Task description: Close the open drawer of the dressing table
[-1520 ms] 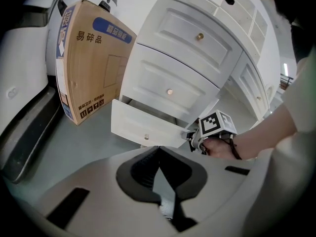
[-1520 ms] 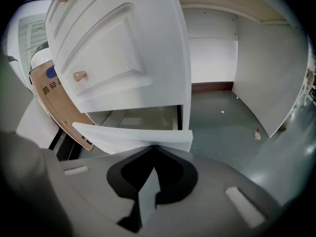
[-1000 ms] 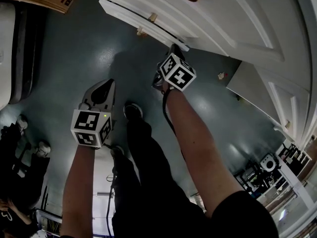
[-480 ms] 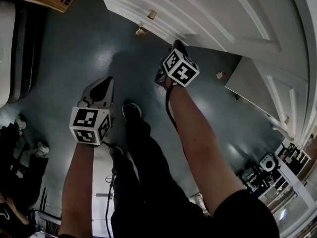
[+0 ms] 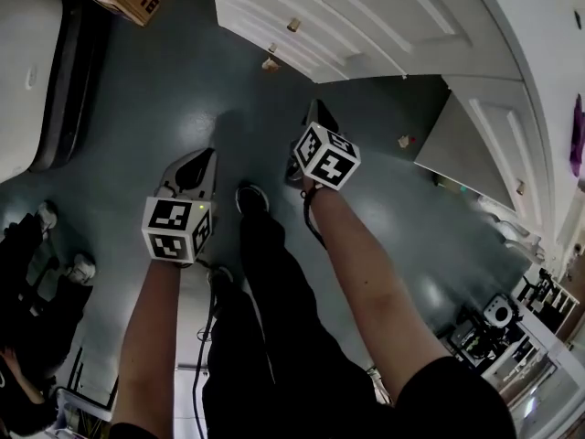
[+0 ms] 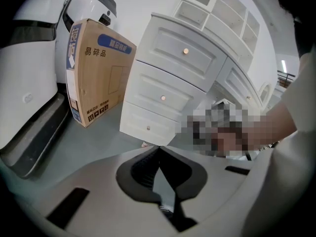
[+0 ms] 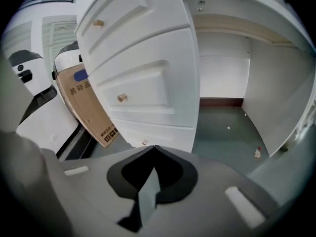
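Note:
The white dressing table [image 5: 366, 26] fills the top of the head view, with three drawers marked by brass knobs. Its bottom drawer [image 5: 251, 39] looks level with the two above it, and it reads the same in the left gripper view [image 6: 148, 125] and the right gripper view [image 7: 158, 132]. My right gripper [image 5: 315, 108] hangs over the grey floor a short way in front of that drawer, shut and empty, clear of the front. Farther back on the left, my left gripper [image 5: 203, 154] is also shut on nothing. Both pairs of jaws meet at their tips [image 6: 159, 147] [image 7: 154, 147].
A brown cardboard box [image 6: 96, 78] stands left of the dressing table, beside a white rounded appliance [image 5: 27, 71]. The table's open knee space [image 7: 222, 107] lies to the right. A small scrap [image 5: 403, 141] lies on the floor. My legs and shoe [image 5: 249, 199] are below; people are at lower left.
The bottom drawer stuck out a second ago with the right gripper at its front; now it sits level with the others, and both grippers have drawn back from the table.

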A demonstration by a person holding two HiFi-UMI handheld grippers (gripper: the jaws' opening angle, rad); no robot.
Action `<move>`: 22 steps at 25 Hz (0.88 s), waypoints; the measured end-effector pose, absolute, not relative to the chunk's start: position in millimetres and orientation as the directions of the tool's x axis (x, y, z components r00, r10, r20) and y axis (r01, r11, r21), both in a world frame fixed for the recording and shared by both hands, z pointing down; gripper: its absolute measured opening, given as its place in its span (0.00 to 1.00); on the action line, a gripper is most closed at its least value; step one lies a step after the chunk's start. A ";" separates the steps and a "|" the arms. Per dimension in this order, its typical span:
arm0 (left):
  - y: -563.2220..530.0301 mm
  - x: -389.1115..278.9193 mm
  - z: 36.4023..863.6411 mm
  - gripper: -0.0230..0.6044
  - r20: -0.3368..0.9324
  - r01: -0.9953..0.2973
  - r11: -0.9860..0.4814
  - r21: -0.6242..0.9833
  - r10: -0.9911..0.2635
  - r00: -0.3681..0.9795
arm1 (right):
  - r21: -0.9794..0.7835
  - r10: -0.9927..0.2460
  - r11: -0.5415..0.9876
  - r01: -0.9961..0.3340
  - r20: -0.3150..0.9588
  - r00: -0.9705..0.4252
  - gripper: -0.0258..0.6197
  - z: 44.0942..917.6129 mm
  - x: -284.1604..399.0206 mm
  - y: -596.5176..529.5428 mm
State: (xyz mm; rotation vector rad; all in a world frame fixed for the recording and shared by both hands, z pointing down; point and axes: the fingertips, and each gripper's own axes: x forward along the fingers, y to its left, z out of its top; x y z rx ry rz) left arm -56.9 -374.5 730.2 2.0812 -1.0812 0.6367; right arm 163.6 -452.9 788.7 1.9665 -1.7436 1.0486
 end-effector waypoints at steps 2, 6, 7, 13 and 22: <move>-359.2 -65.2 716.5 0.05 0.679 -0.842 -0.409 0.351 -0.508 0.530 | -0.234 -0.733 -0.169 -0.957 0.680 -0.037 0.04 769.0 147.2 -437.1; -328.3 -86.3 685.9 0.05 0.669 -0.847 -0.404 0.345 -0.528 0.524 | -0.245 -0.752 -0.128 -0.961 0.656 -0.067 0.04 726.3 118.2 -405.0; -320.9 -92.2 678.0 0.05 0.665 -0.849 -0.402 0.343 -0.534 0.522 | -0.252 -0.756 -0.125 -0.960 0.650 -0.072 0.04 715.8 111.4 -397.0; -285.2 -127.0 625.6 0.05 0.616 -0.857 -0.396 0.329 -0.598 0.513 | -0.269 -0.796 -0.042 -0.962 0.591 -0.131 0.04 654.3 66.5 -351.5; -203.8 -177.3 574.4 0.05 0.575 -0.856 -0.404 0.323 -0.635 0.516 | -0.259 -0.801 0.125 -0.958 0.543 -0.251 0.04 577.9 -12.1 -245.3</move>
